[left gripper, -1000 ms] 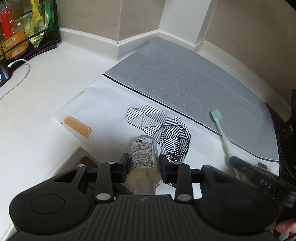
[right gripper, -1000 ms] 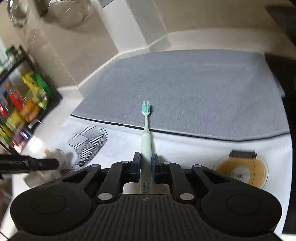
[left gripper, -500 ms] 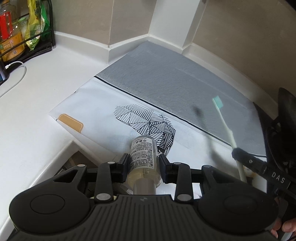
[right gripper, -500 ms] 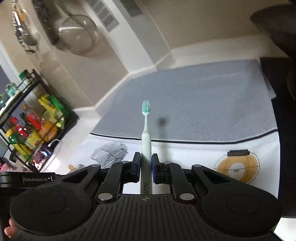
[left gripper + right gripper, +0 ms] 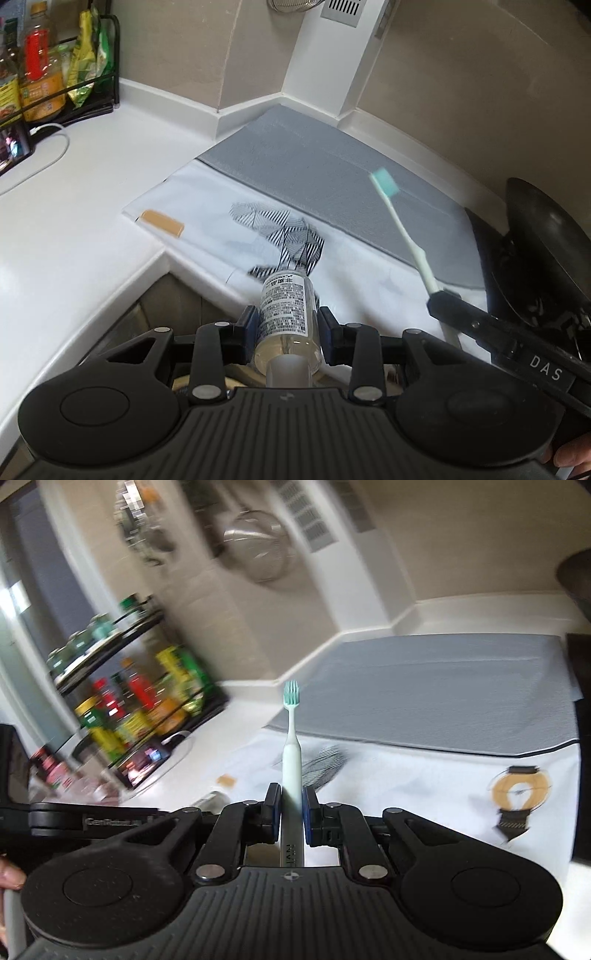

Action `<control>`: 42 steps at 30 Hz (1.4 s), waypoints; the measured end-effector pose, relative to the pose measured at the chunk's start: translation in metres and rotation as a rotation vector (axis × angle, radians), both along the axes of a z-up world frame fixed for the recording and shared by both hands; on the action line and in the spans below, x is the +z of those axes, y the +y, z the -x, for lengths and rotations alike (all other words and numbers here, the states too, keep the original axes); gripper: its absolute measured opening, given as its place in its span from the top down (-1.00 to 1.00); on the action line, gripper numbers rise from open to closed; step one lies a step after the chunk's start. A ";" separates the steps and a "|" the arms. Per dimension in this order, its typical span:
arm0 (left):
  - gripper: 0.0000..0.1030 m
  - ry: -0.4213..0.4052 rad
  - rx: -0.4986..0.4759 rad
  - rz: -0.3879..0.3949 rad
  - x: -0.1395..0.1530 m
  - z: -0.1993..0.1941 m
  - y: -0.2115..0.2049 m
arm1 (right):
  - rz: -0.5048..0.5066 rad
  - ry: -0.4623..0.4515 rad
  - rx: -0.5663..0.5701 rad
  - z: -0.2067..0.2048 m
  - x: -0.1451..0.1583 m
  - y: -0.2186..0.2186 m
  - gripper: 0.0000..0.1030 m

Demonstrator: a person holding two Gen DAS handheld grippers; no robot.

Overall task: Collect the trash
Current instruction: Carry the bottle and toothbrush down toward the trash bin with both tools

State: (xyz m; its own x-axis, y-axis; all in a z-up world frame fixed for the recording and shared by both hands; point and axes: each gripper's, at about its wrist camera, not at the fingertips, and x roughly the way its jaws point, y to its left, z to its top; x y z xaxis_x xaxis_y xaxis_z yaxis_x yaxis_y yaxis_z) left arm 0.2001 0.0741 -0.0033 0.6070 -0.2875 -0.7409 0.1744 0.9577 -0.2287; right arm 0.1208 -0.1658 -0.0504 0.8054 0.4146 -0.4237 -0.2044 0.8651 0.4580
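At 12 o'clock, left gripper (image 5: 286,326) clamps cylindrical clear bottle (image 5: 286,317); right gripper (image 5: 291,814) clamps slim mint toothbrush (image 5: 291,746).

Black ribbed claw (image 5: 287,325) bodies, silver screws, blue pads (image 5: 308,812).

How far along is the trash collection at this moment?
Picked up: the left tool grips a small labelled bottle, and the right tool grips a toothbrush, both held above the counter. Left: the striped wrapper lies on the white mat. No bin is in view.
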 end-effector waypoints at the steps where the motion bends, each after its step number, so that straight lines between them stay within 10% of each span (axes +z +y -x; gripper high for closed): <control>1: 0.27 -0.001 0.003 -0.003 0.000 0.007 0.004 | 0.003 -0.004 0.021 0.006 0.001 0.005 0.74; 21: 0.26 0.089 0.163 -0.025 -0.067 0.150 0.095 | 0.048 0.150 0.281 0.093 -0.057 0.069 0.74; 42: 0.26 0.195 0.197 -0.058 -0.136 0.162 0.093 | 0.102 0.347 0.317 0.098 -0.118 0.085 0.74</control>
State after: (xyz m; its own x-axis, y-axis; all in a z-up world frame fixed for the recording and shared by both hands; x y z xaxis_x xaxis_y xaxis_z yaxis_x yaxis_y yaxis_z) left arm 0.0386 0.1669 -0.1393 0.4910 -0.1320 -0.8611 -0.0587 0.9812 -0.1838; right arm 0.0223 -0.0809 -0.1685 0.4498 0.5591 -0.6965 -0.3156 0.8290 0.4616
